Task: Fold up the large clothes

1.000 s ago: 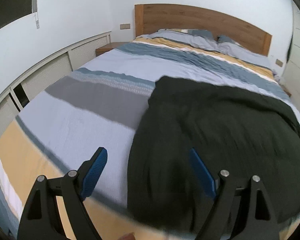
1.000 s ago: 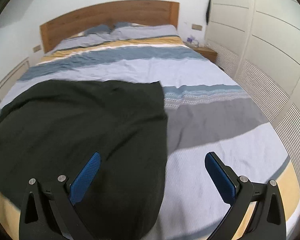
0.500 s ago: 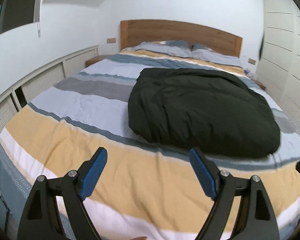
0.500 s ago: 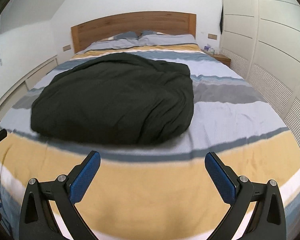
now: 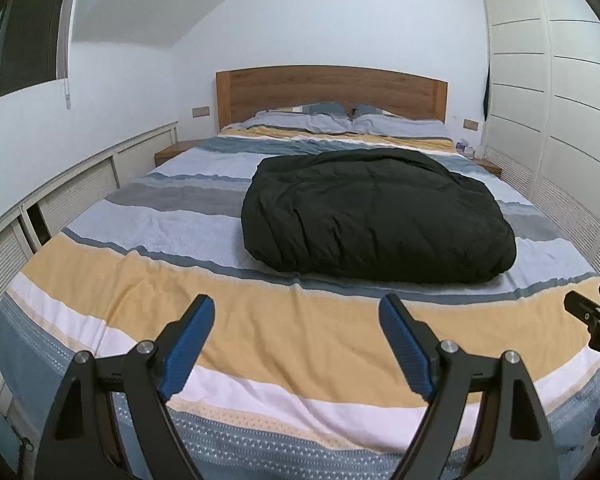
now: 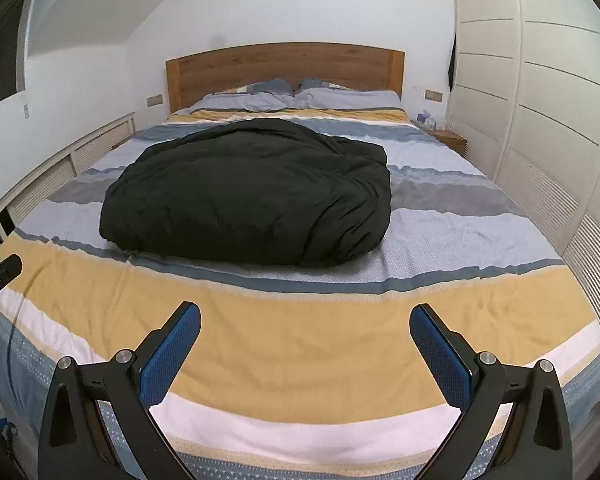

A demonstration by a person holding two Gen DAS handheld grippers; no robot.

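On the wide bed with the striped blue, grey, yellow and white cover (image 5: pixel 148 216), the bulky dark green-black padded garment (image 5: pixel 376 216) lay in a rounded, folded-over heap mid-mattress, nearer the wooden headboard (image 5: pixel 332 92) than the foot, well apart from both tools. The left gripper (image 5: pixel 296 344) and right gripper (image 6: pixel 305 350) hung over the yellow band at the foot, each with blue-padded jaws spread wide and nothing between them. Judgement: to fold it tidily, each gripper ought to reach a near corner of the heap, pinch only the top layer, then lift both sides evenly.
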